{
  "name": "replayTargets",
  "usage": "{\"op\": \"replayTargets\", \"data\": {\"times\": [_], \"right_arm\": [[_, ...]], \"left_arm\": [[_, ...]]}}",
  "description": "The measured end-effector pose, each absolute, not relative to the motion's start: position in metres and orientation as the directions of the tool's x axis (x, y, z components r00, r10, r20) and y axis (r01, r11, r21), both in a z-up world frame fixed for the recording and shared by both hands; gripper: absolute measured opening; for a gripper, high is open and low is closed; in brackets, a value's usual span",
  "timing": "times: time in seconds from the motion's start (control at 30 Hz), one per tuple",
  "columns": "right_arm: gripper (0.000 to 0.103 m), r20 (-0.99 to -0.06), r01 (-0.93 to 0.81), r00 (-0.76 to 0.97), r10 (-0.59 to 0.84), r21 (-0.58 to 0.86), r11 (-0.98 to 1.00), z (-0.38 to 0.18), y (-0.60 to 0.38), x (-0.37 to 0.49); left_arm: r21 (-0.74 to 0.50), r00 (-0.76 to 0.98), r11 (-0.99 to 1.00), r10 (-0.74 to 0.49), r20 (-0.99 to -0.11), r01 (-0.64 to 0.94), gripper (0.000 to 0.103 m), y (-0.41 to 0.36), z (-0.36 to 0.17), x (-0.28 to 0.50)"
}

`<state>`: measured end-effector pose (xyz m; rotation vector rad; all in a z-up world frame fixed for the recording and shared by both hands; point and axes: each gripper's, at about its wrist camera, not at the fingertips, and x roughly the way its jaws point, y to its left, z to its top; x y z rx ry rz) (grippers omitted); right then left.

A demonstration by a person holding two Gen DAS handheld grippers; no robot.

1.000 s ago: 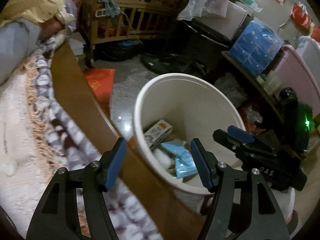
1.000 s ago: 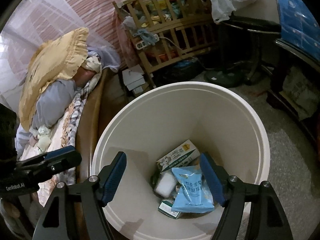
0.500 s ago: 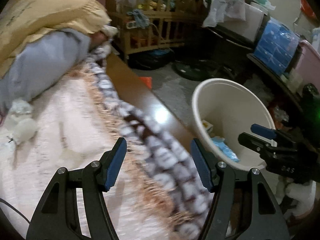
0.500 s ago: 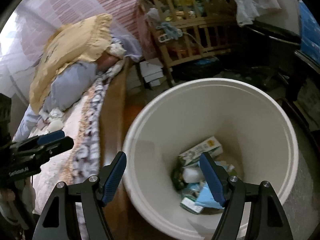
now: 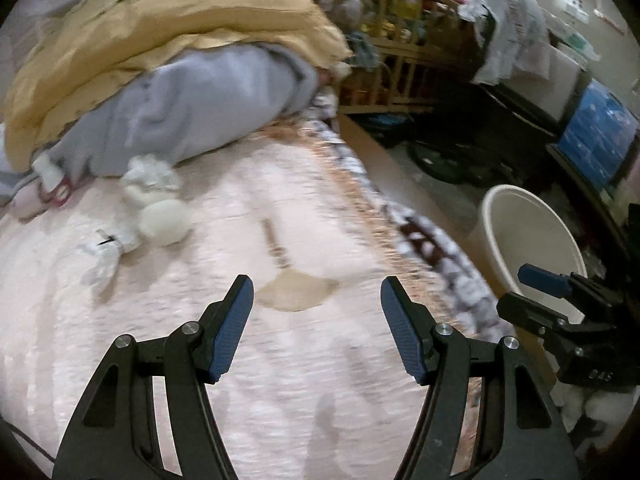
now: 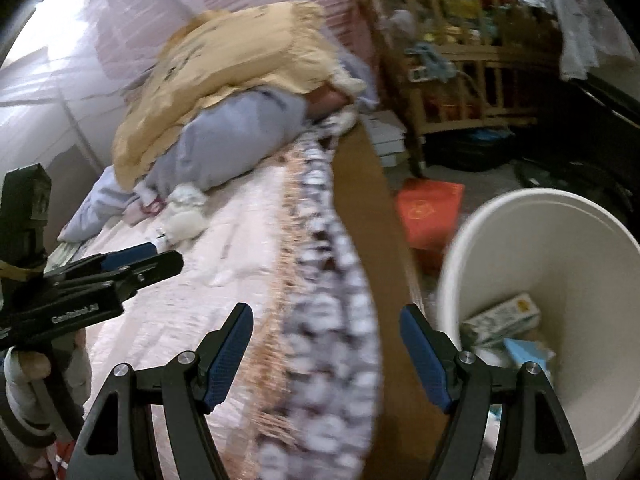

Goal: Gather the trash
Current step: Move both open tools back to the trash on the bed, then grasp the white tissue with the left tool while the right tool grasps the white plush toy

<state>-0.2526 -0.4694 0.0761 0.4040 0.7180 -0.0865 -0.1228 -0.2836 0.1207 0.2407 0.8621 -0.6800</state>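
Already we have some trash in the white bin [image 6: 536, 264]: a carton [image 6: 502, 318] and a light blue packet [image 6: 528, 350] lie at its bottom, at about 4 o'clock in the right wrist view. We judge the task partly done, with more still to gather from the bed [image 5: 224, 280].

What is left looks like the crumpled white tissue clump [image 5: 150, 200], lying on the pale blanket at about 10 o'clock of our left gripper [image 5: 316, 300], well apart from it and just beside the grey bundle [image 5: 200, 108] under the yellow pillow [image 5: 160, 24]. Its long axis seems to run from 1 o'clock down to 7 o'clock, the thin tail pointing towards 7, though blur makes this uncertain.

Our left gripper hovers over the blanket, jaws spread wide and empty. Our right gripper [image 6: 326, 316] sits above the bed's patterned edge [image 6: 332, 280], released too, grasping nothing, with the bin at its 3 o'clock.
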Motion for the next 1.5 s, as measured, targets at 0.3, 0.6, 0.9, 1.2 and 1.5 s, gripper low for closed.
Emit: {"op": "replayTargets", "data": {"times": [0.3, 0.6, 0.9, 1.2, 1.5], "right_arm": [[0.073, -0.666, 0.119, 0.734, 0.134, 0.321, 0.94, 0.076, -0.417, -0.213], [0.073, -0.703, 0.027, 0.687, 0.187, 0.282, 0.959, 0.067, -0.376, -0.162], [0.073, -0.702, -0.062, 0.662, 0.263, 0.299, 0.952, 0.073, -0.339, -0.069], [0.076, -0.695, -0.08, 0.632, 0.345, 0.384, 0.92, 0.065, -0.322, 0.035], [0.05, -0.676, -0.054, 0.616, 0.405, 0.477, 0.877, 0.037, -0.328, 0.069]], "left_arm": [[-0.052, 0.509, 0.826, -0.394, -0.765, 0.561, 0.065, -0.223, 0.115, -0.097], [-0.087, 0.512, 0.894, -0.328, -0.793, 0.439, 0.065, -0.144, 0.087, -0.058], [-0.14, 0.527, 0.917, -0.334, -0.782, 0.373, 0.065, -0.105, 0.079, -0.023], [-0.144, 0.505, 0.889, -0.374, -0.778, 0.436, 0.065, -0.118, 0.064, 0.025], [-0.176, 0.465, 0.865, -0.412, -0.784, 0.469, 0.064, -0.147, 0.039, 0.077]]}}
